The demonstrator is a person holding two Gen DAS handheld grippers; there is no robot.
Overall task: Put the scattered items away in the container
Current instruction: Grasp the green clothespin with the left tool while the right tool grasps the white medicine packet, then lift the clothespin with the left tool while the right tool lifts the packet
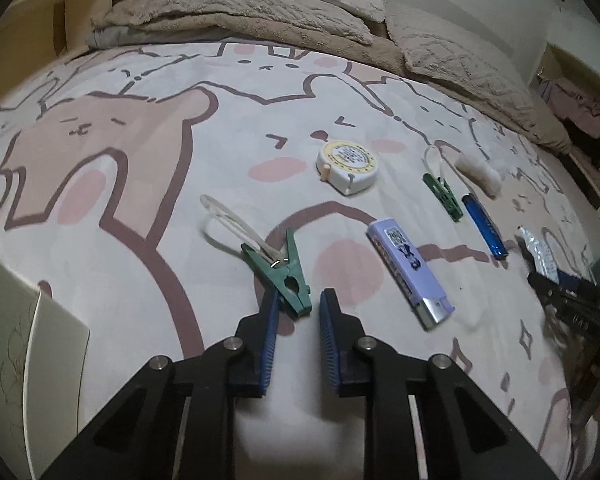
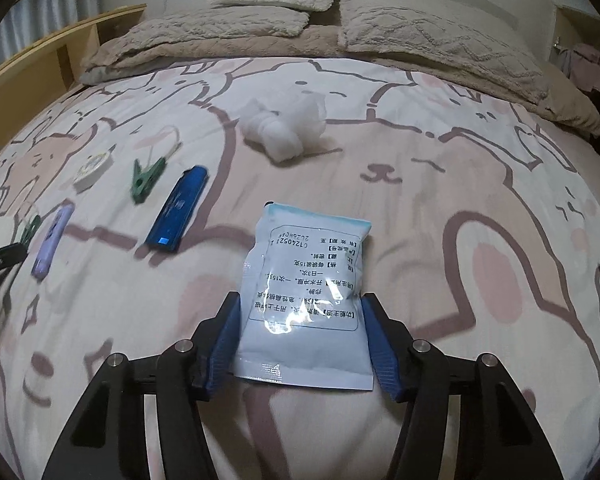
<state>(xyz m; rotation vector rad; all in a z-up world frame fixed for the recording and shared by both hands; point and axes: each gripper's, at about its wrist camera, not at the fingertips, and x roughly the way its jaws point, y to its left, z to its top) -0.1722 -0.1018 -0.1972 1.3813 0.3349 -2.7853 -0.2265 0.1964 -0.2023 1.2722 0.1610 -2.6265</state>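
The right tongs [image 2: 300, 344] pinch the light, slippery sachet [image 2: 306, 300] by its edges; the left tongs [image 1: 298, 334] stand narrowed at the stiff peg [image 1: 282, 276], whether gripping it I cannot tell

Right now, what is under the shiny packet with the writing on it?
The bed sheet with cartoon animals lies under the packet. Blue fingers press its two sides. Whether anything small hides beneath it cannot be seen.
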